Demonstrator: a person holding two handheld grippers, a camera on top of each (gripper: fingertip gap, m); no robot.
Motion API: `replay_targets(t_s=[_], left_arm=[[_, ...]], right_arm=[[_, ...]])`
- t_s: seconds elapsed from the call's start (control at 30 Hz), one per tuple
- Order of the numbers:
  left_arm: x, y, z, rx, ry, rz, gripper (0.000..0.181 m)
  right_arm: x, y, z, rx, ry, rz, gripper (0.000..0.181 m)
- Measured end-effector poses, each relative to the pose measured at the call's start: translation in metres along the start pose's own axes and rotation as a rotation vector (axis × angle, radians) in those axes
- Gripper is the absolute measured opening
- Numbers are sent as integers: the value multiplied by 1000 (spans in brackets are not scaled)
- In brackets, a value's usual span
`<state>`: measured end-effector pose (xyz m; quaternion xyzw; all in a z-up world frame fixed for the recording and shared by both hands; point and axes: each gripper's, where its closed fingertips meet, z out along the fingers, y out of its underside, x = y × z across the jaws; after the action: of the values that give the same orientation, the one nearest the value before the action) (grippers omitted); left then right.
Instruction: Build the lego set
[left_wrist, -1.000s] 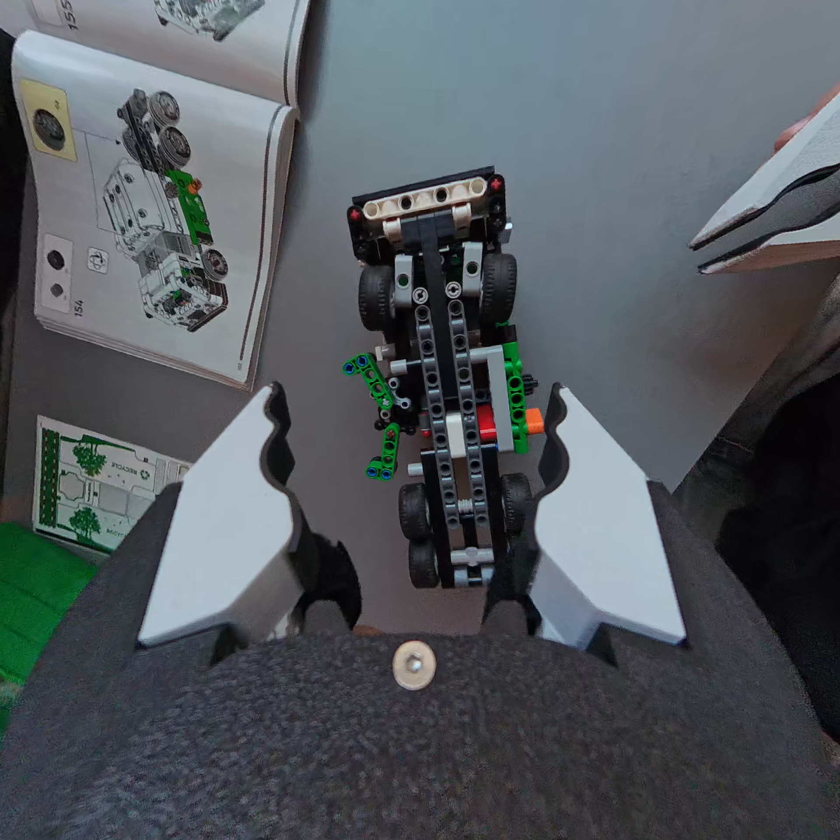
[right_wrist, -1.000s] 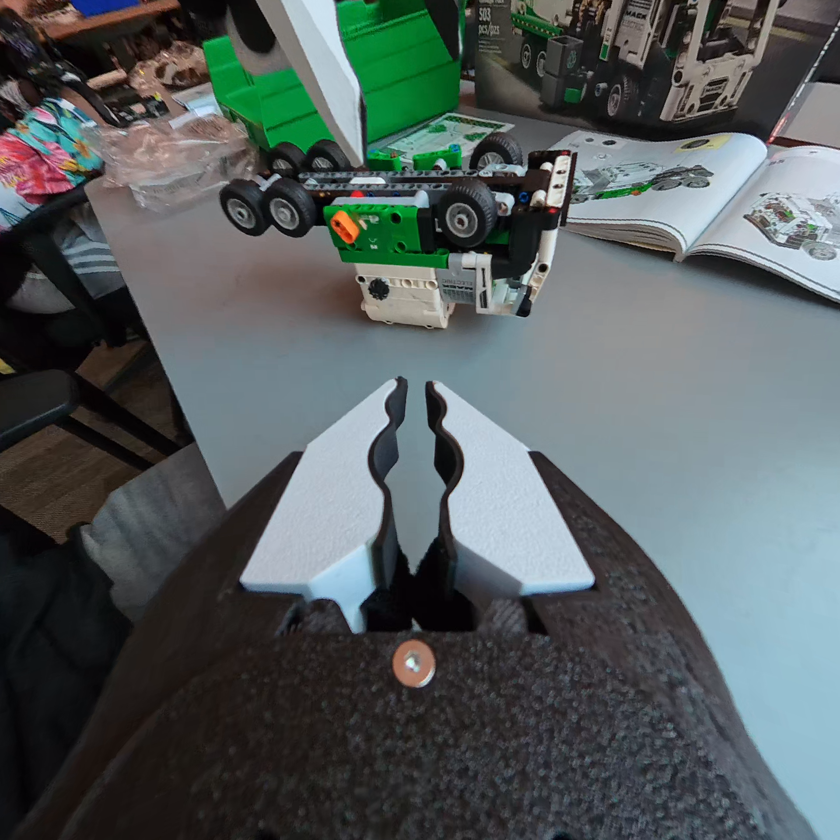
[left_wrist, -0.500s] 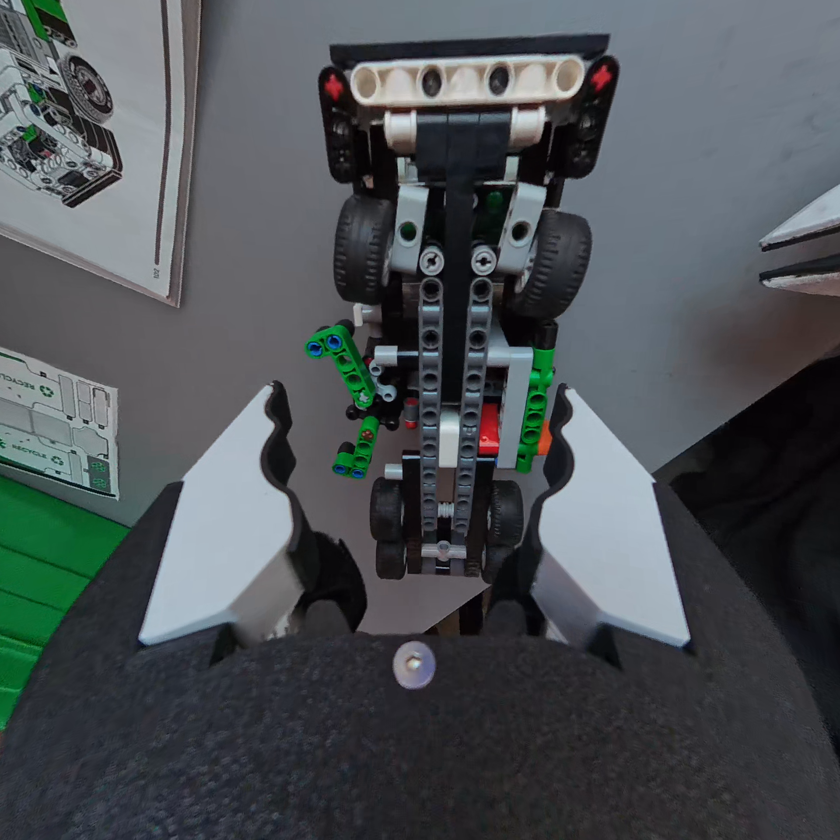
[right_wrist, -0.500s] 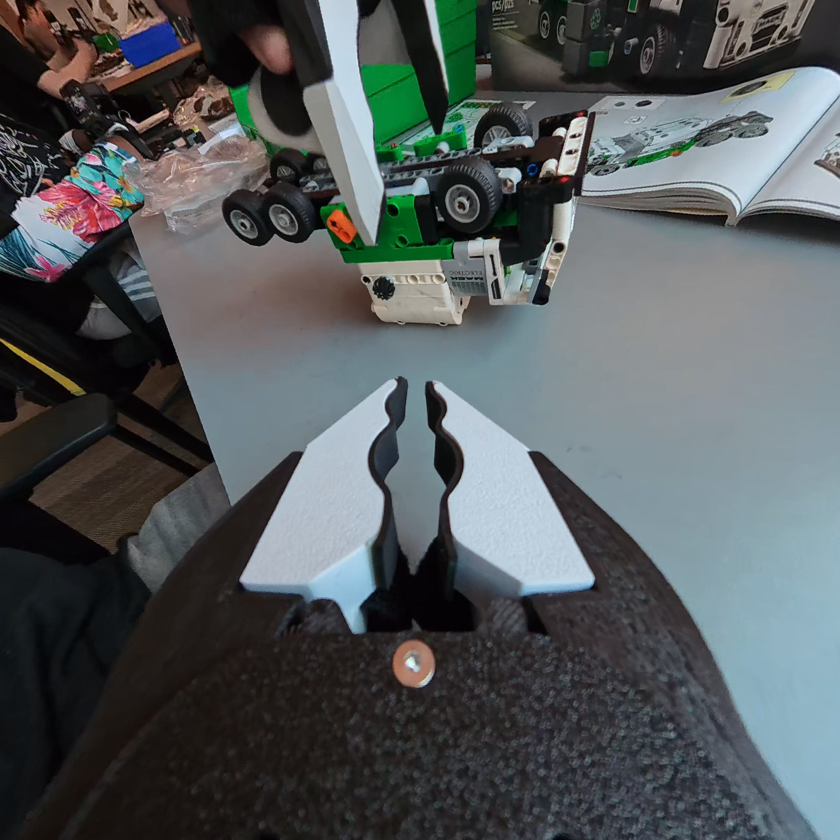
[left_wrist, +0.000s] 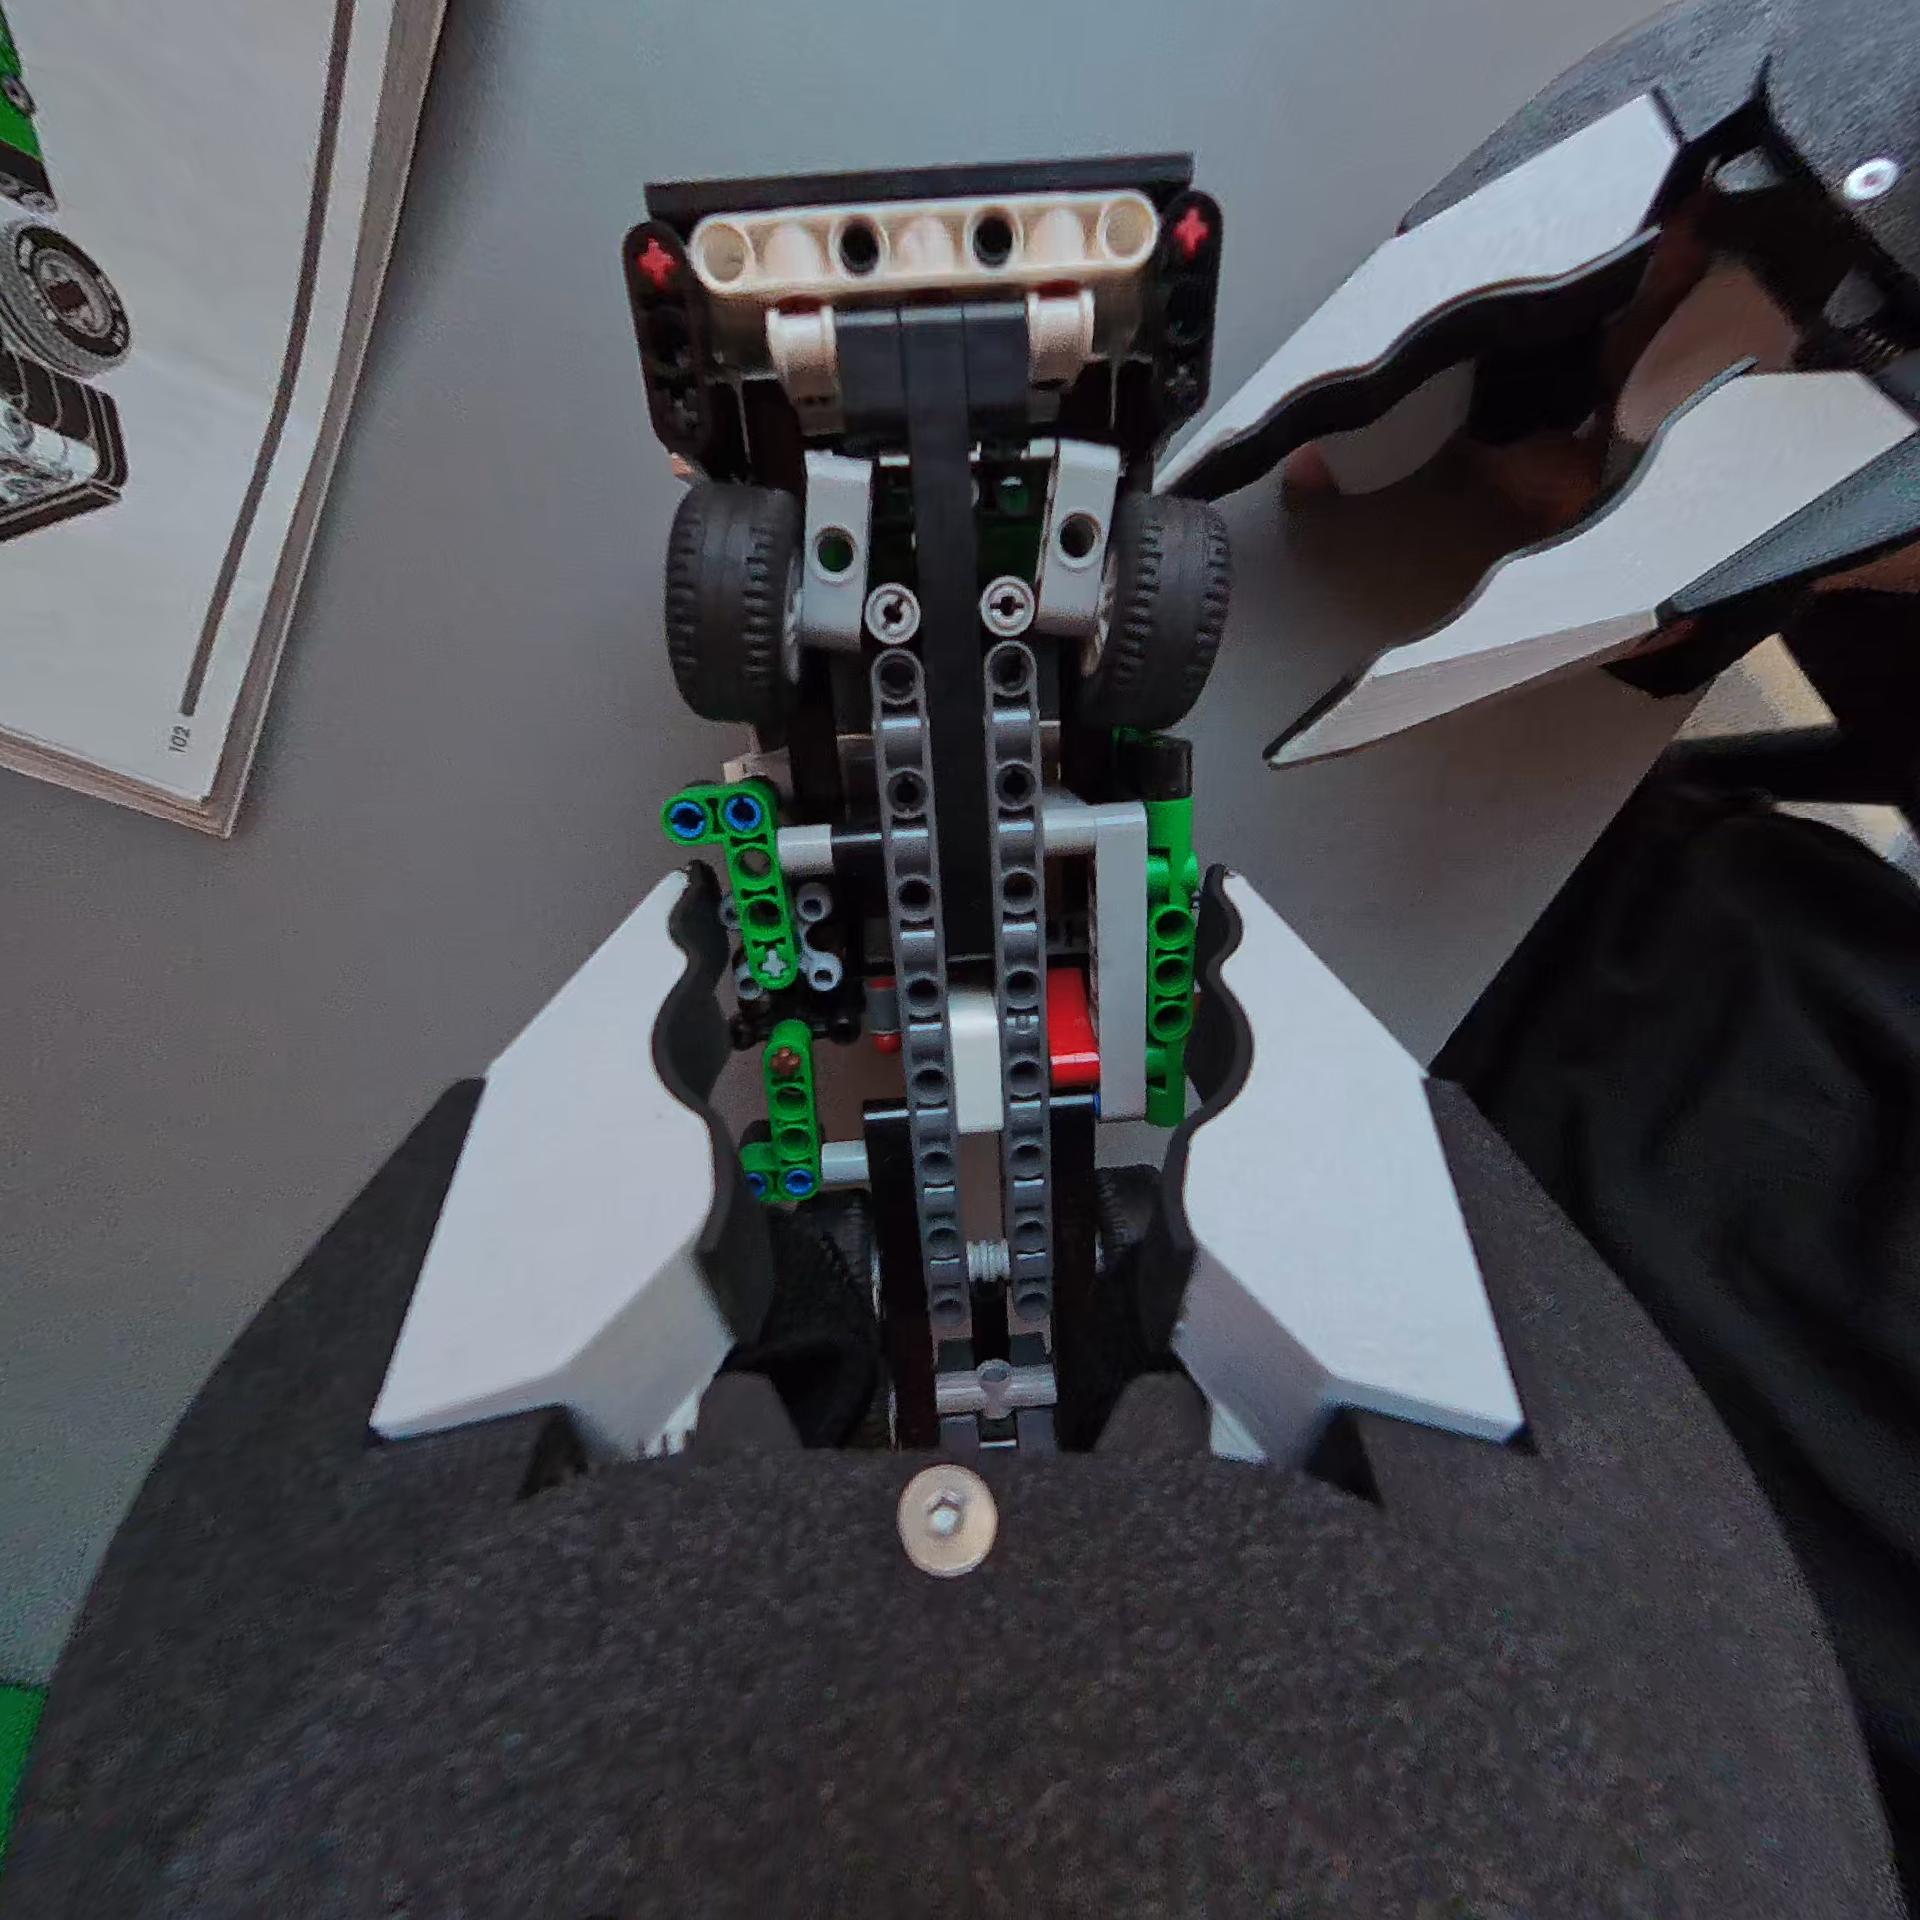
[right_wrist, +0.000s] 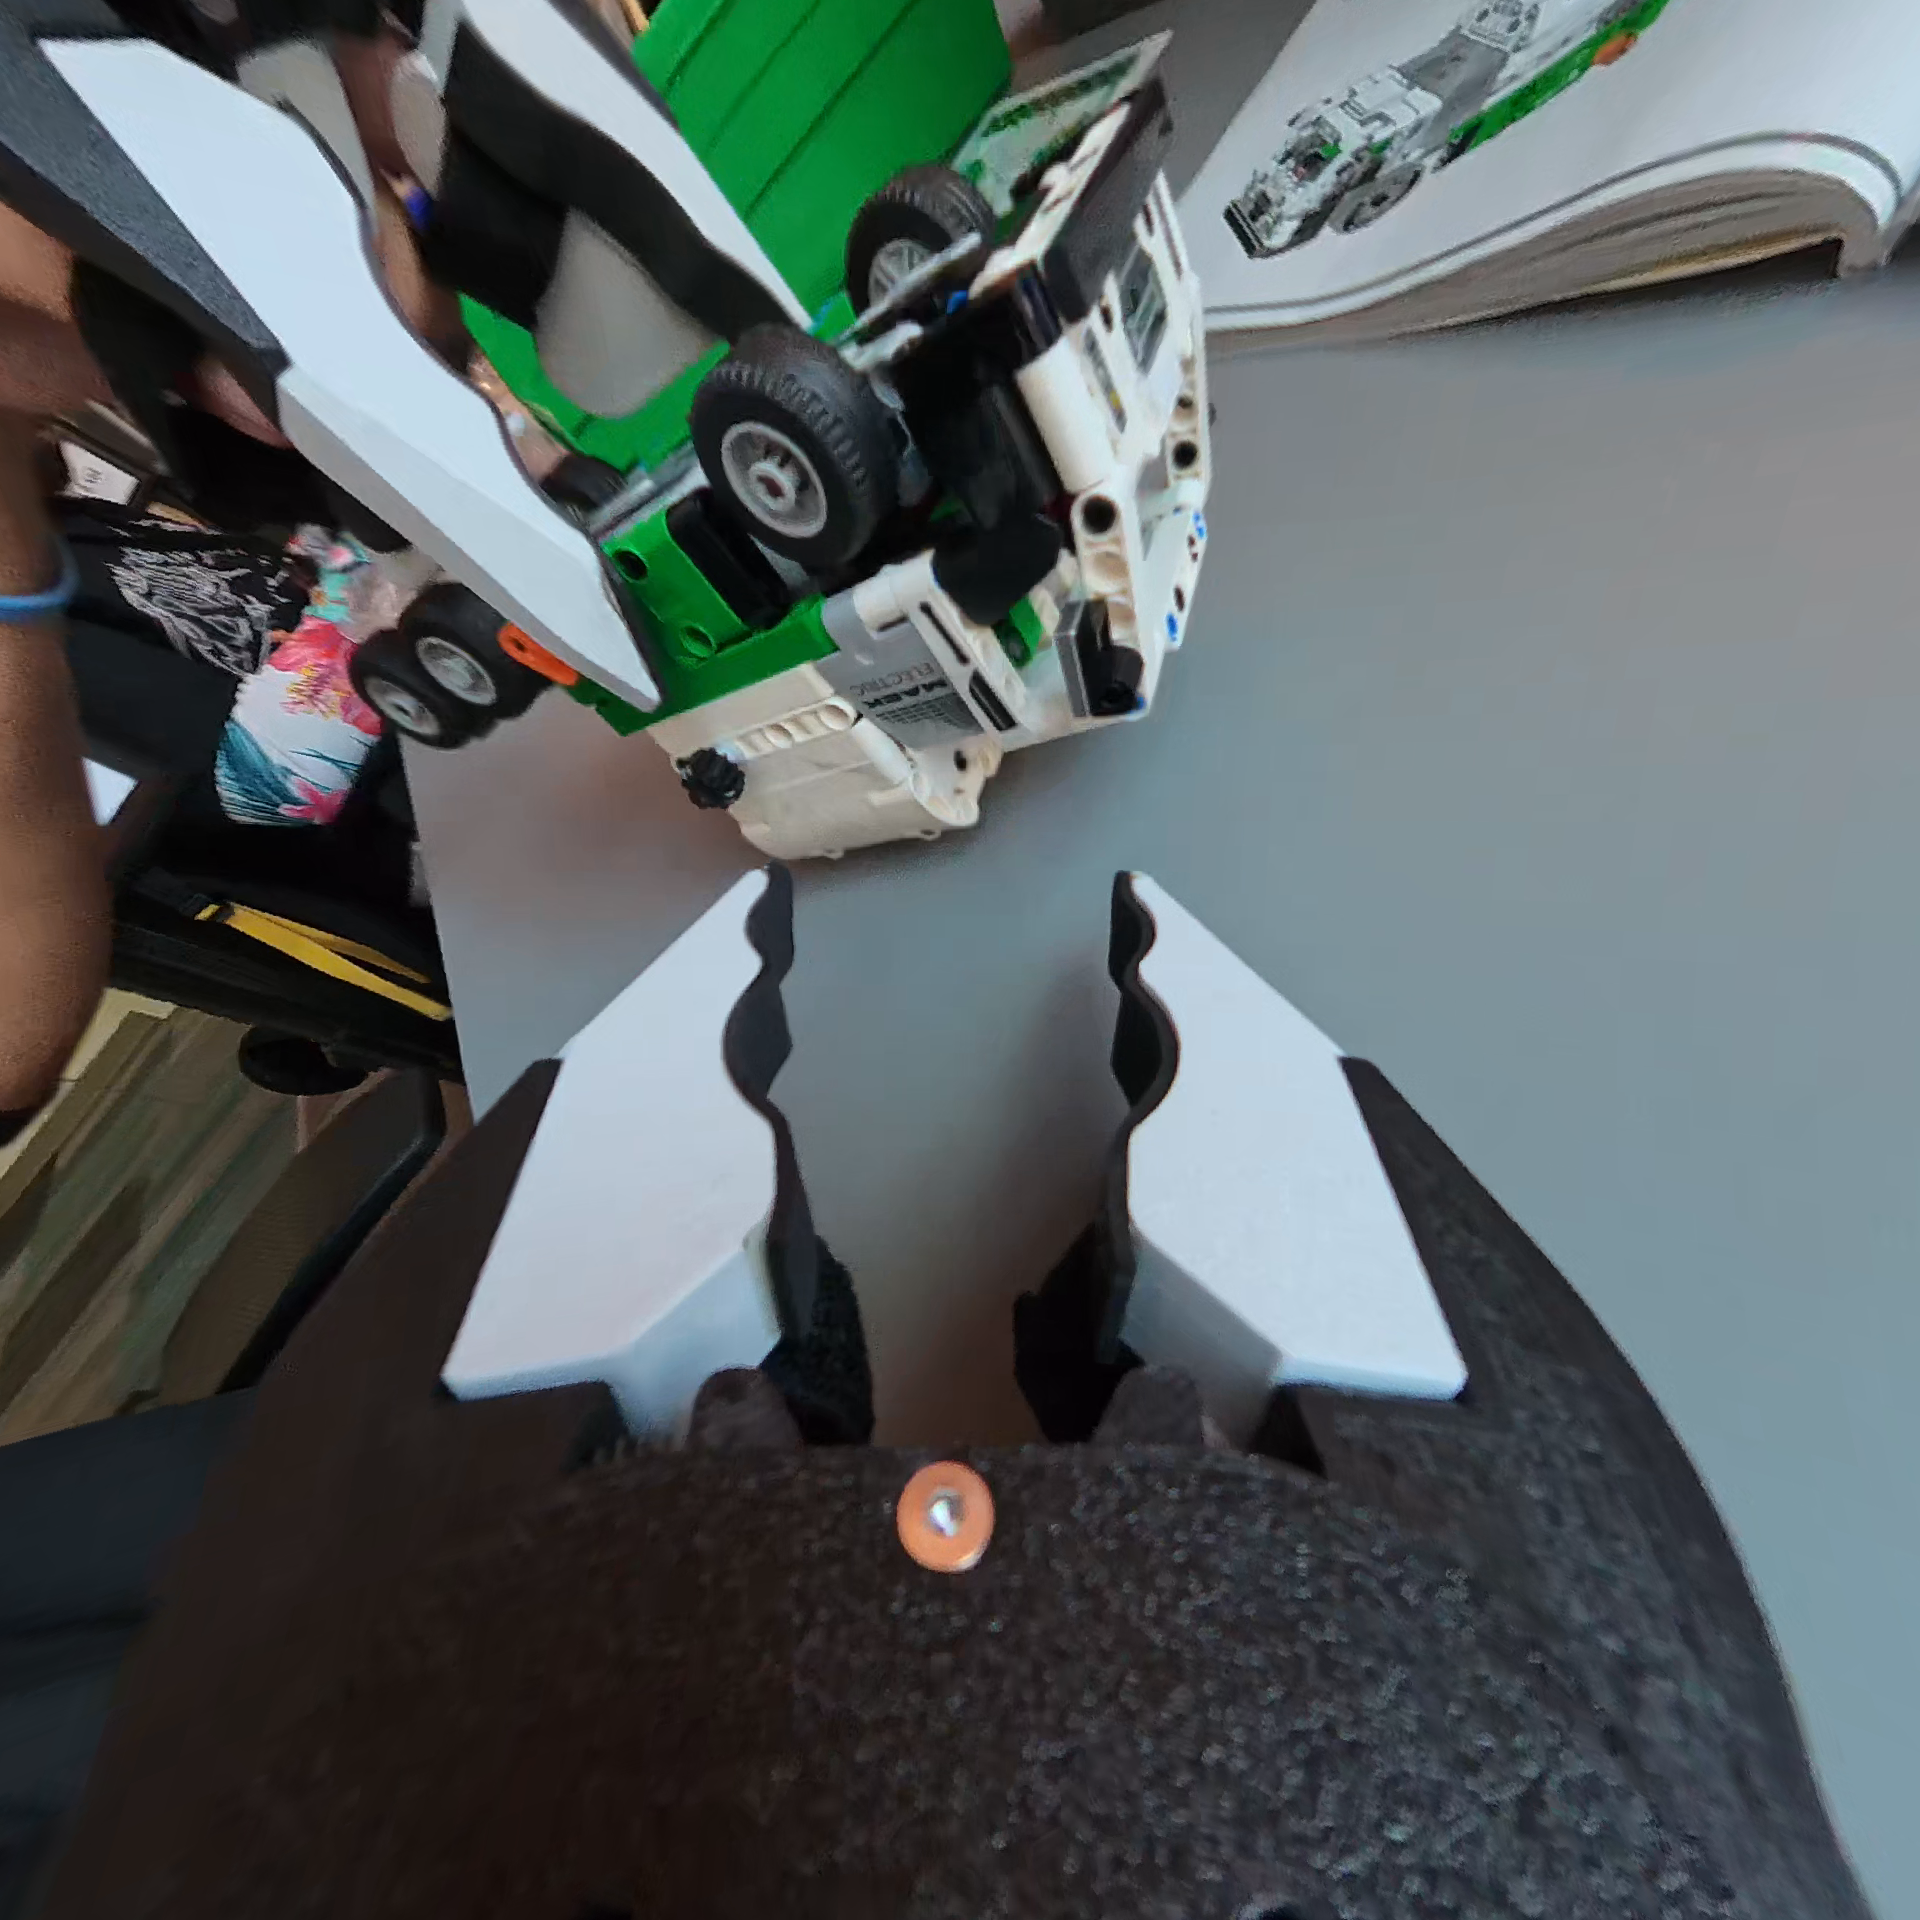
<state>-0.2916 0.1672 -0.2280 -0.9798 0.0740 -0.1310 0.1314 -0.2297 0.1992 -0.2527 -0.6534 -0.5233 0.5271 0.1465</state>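
Our truck lay upside down, mostly built, wheels on. Our left gripper squeezed its sides. Our right gripper was wide, empty. The green bin still waited.

The left hand-held gripper has come down over the upturned truck, and its fingers now straddle the chassis at the green side beams instead of hovering above. The truck's rear wheels now hang off the counter as it tilts on its cab. The right hand-held gripper has parted its nearly closed fingers and moved close beside the front wheel.
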Motion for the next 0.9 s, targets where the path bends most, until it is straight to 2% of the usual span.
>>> replay_targets(t_s=[0.03, 0.13, 0.23, 0.37, 0.47, 0.57, 0.67, 0.77, 0.9], left_arm=[[-2, 0, -1, 30, 33, -24, 89], [-6, -1, -4, 108, 128, -93, 89], [-10, 1, -7, 133, 192, -138, 88], [-16, 2, -9, 158, 256, -182, 88], [-23, 3, -11, 205, 328, -248, 87], [-22, 5, -11, 267, 420, -279, 87], [-23, 6, -11, 327, 476, -309, 87], [-24, 9, -11, 366, 492, -320, 87], [-19, 9, -18, 453, 529, -311, 88]], right_arm=[[-3, -5, 3, 10, -42, 5, 62], [-10, -13, 15, -19, -176, 68, 66], [-21, -13, 30, -109, -281, 113, 66], [-23, -19, 48, -138, -279, 83, 72], [-28, -28, 51, -99, -348, 113, 66], [-38, -50, 45, 6, -466, 217, 74], [-35, -57, 44, 13, -521, 305, 71], [-32, -62, 49, 22, -489, 287, 65], [-40, -88, 47, 87, -398, 134, 65]])
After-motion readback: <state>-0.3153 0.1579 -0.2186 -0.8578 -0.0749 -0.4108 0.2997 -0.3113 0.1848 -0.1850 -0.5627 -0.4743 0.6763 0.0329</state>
